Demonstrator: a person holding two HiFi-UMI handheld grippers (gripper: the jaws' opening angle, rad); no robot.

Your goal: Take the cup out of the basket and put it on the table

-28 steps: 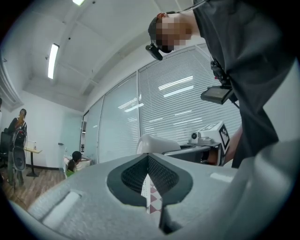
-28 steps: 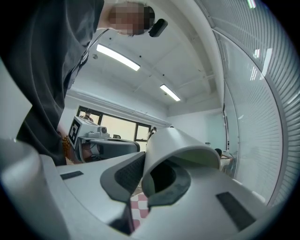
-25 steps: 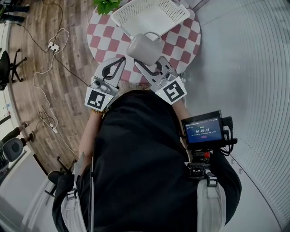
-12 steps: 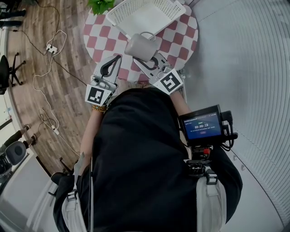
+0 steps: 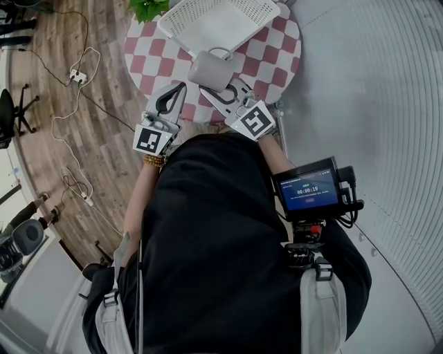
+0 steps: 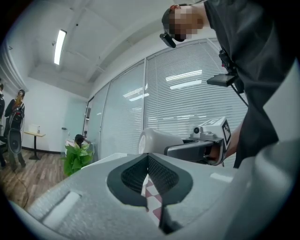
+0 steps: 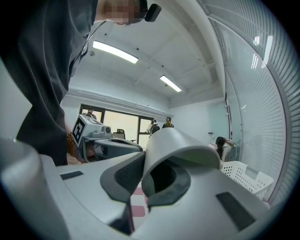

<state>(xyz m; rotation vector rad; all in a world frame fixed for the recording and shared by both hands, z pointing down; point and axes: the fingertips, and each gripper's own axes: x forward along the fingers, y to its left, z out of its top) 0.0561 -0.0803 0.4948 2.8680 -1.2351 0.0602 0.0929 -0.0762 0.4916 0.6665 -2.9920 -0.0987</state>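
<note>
A pale grey cup (image 5: 210, 69) with a handle hangs on its side over the red-and-white checked round table (image 5: 280, 55), just in front of the white basket (image 5: 220, 19). My right gripper (image 5: 220, 88) is shut on the cup. In the right gripper view the cup's (image 7: 183, 150) wall sits between the two jaws of that gripper (image 7: 145, 174), open mouth toward the camera. My left gripper (image 5: 178, 90) is to the left of the cup, shut with nothing in it. Its pads (image 6: 148, 157) meet, and the cup (image 6: 157, 139) shows beyond them.
A green plant (image 5: 147, 8) stands at the table's far left. Cables and a power strip (image 5: 78, 72) lie on the wooden floor to the left. A wall of blinds (image 5: 374, 83) runs along the right. A small screen (image 5: 308, 190) hangs at the person's chest.
Both grippers have drifted a little forward over the table. The cup stays in the right gripper's hold, close in front of the basket.
</note>
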